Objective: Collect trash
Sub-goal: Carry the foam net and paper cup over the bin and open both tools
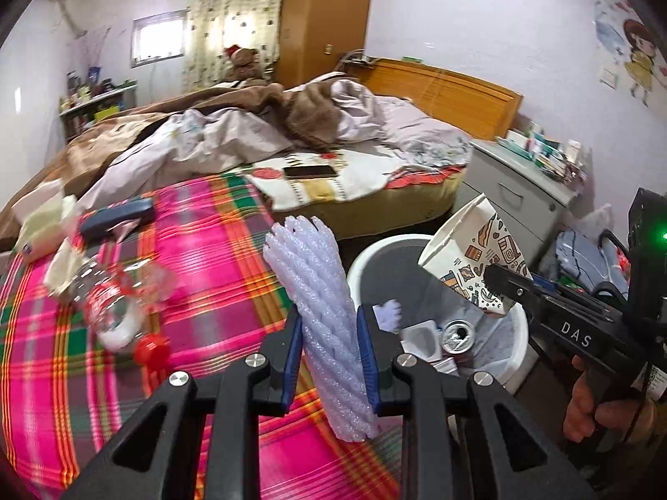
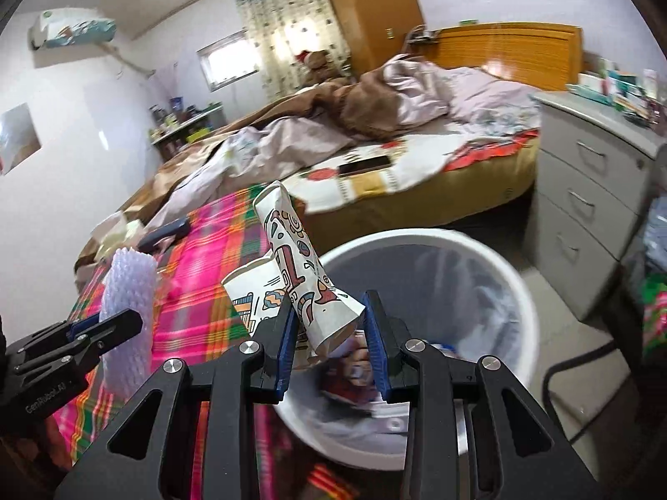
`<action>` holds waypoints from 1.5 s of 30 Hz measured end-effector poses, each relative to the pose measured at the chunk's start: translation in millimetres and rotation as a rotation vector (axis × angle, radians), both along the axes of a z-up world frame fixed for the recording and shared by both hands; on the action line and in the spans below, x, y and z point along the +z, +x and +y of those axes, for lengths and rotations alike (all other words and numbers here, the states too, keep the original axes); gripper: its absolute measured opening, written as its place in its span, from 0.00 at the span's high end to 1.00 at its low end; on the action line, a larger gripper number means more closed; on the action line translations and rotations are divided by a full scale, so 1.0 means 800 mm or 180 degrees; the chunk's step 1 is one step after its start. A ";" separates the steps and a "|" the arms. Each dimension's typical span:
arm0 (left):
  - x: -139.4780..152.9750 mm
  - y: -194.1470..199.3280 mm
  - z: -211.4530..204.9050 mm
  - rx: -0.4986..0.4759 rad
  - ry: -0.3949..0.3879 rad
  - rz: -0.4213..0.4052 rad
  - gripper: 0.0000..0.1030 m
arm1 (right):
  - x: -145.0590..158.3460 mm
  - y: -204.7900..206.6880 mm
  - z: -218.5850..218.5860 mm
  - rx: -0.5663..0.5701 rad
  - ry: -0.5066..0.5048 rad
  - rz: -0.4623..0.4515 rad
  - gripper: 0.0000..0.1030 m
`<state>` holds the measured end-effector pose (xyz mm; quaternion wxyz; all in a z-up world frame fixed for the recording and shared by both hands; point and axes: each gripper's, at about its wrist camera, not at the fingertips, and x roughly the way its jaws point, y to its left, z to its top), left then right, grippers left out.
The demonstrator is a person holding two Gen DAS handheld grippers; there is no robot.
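My left gripper (image 1: 329, 350) is shut on a white foam net sleeve (image 1: 317, 291) and holds it upright over the plaid bed edge, just left of the white trash bin (image 1: 517, 333). My right gripper (image 2: 329, 333) is shut on a crushed patterned paper cup (image 2: 300, 275) above the bin's near rim (image 2: 517, 275). The cup (image 1: 471, 258) and right gripper (image 1: 500, 281) also show in the left wrist view, over the bin. The sleeve (image 2: 129, 291) shows at left in the right wrist view. A can (image 1: 458, 335) and other trash lie in the bin.
A crushed plastic bottle (image 1: 116, 304) with a red cap, tissues (image 1: 62, 258) and a dark case (image 1: 116, 212) lie on the plaid cover (image 1: 200, 258). A phone (image 1: 310, 171) lies further up the bed. A grey drawer cabinet (image 2: 583, 208) stands right of the bin.
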<state>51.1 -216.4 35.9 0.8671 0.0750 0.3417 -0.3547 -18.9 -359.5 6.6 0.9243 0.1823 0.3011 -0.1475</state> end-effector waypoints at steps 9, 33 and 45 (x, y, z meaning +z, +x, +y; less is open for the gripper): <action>-0.004 -0.010 -0.069 -0.0344 0.0057 0.0033 0.74 | -0.013 -0.029 -0.044 -0.0400 -0.0067 0.0144 0.69; -0.048 -0.006 -0.135 -0.0561 0.0181 0.0335 0.42 | -0.060 -0.025 -0.077 -0.0450 -0.0058 0.0676 0.47; -0.038 0.001 -0.097 -0.0365 0.0100 0.0312 0.42 | -0.044 -0.030 -0.066 -0.0432 -0.0053 0.0520 0.39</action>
